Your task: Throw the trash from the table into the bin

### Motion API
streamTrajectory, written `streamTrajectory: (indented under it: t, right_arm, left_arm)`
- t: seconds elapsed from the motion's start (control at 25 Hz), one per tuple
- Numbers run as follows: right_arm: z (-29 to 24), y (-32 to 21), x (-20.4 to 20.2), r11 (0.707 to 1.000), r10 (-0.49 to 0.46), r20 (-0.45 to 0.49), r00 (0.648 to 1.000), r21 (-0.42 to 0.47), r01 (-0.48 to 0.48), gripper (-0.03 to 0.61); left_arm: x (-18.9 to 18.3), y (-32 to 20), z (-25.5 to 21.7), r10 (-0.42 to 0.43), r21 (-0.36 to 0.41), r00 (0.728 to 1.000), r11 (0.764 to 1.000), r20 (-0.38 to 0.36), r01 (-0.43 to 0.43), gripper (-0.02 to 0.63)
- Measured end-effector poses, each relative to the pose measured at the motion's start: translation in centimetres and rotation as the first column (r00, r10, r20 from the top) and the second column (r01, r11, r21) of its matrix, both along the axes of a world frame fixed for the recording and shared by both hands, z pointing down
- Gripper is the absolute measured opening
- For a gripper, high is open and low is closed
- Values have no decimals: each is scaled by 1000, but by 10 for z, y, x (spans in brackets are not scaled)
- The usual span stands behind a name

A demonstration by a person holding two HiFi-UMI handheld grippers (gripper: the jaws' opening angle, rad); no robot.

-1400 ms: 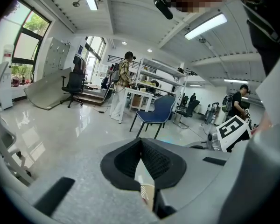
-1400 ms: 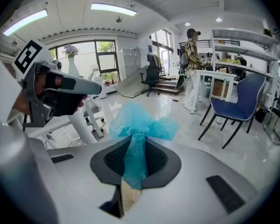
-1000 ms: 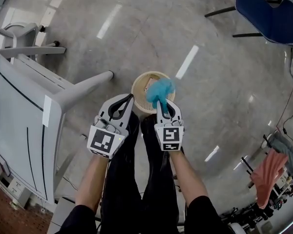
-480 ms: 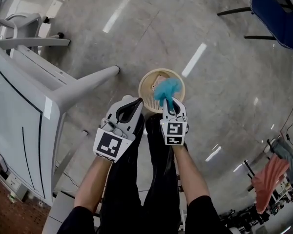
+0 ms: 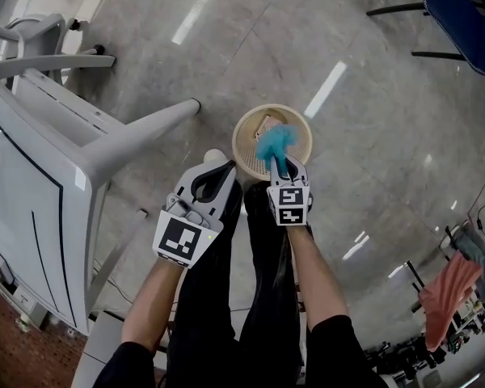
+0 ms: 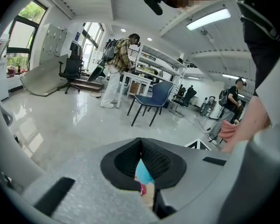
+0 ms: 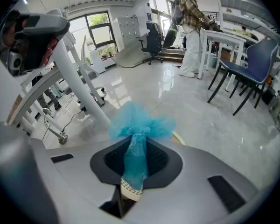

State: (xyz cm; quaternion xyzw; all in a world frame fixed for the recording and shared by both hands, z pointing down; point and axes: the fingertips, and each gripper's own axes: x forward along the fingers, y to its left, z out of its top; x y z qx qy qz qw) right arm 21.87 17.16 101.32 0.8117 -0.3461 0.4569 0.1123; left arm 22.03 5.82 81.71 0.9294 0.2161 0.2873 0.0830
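A round tan bin [image 5: 246, 136] stands on the floor in front of my legs, with a pale scrap [image 5: 266, 124] inside it. My right gripper [image 5: 280, 166] is shut on a crumpled blue wad of trash [image 5: 275, 141], which hangs over the bin's opening. In the right gripper view the wad [image 7: 140, 122] fluffs out past the right gripper [image 7: 139, 143], and a sliver of the bin's rim [image 7: 179, 138] shows behind it. My left gripper [image 5: 224, 168] hangs just left of the bin, shut and empty. The left gripper [image 6: 141, 141] has its tips together; the blue wad [image 6: 142, 174] shows below them.
A white table [image 5: 32, 192] with a slanting leg [image 5: 137, 140] stands close on the left. A blue chair [image 5: 465, 6] is far right at the back, and a red cloth [image 5: 444, 285] lies at the right edge. People stand at desks in the background [image 6: 116, 69].
My right gripper has sunk with the blue wad, which has moved from the bin's near rim to over its opening. The left gripper has dropped a little beside it.
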Motion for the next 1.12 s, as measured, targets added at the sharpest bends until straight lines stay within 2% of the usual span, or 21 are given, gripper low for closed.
streamTrajectory:
  t: [0.2,0.4,0.56,0.8,1.12]
  right_arm:
    - [14,1,-9,999,-22,47,999,-26,23,53]
    - [20,-1,-19,991,-118,52,992,-52,121,87]
    - [24,4,-21,990,-120,72,990,-60,125,136]
    - [28,8,-22,989,-122,77,990,-74,127,205]
    - [18,11,-24,982,-154,69,986,-102,160,209]
  left_arm:
    - [-3,-3,4,3,-3,1000,1000,7,-3,8]
    - [-4,-3,5,-13,-19,999,1000,38,14,8]
    - [-4,1,6,8,-19,999,1000,32,-7,8]
    - [-4,5,8,-3,-37,998,999,58,5,8]
    - [1,5,2,13,-24,999,1000,39,-12,8]
